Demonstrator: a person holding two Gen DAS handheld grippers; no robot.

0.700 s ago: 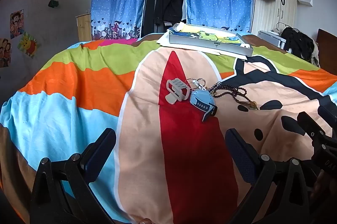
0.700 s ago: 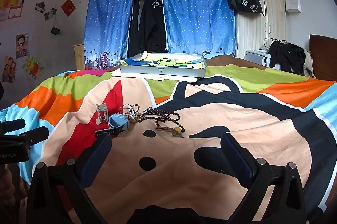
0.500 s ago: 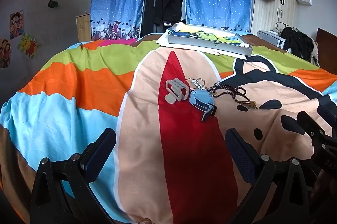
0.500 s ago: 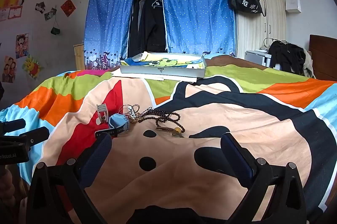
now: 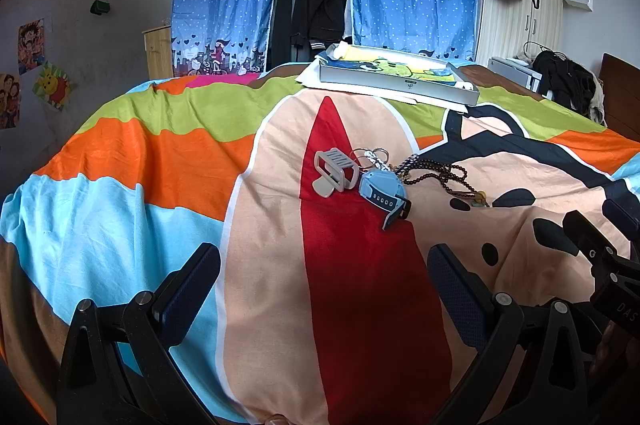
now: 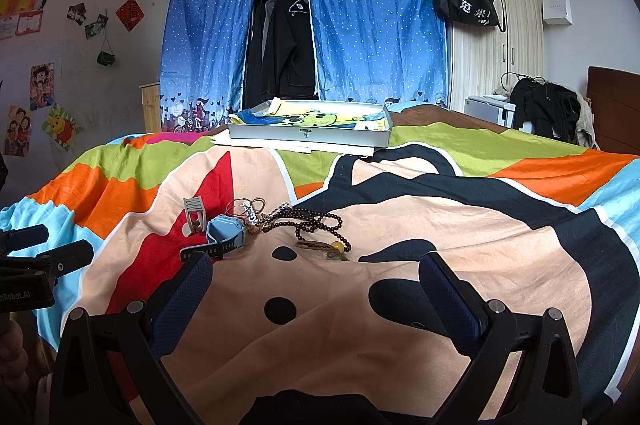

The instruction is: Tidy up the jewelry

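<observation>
Well, nothing has shifted since a moment ago: both the left gripper (image 5: 324, 275) and right gripper (image 6: 316, 277) stay wide and empty (sorting not begun), the watch (image 5: 383, 191) and beads (image 5: 442, 173) lying ahead of their fingers.

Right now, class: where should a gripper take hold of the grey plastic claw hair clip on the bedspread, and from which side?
Probably pinch the grey plastic claw hair clip across its flat handle tab, coming from its open left side; the blue watch crowds its right.
</observation>
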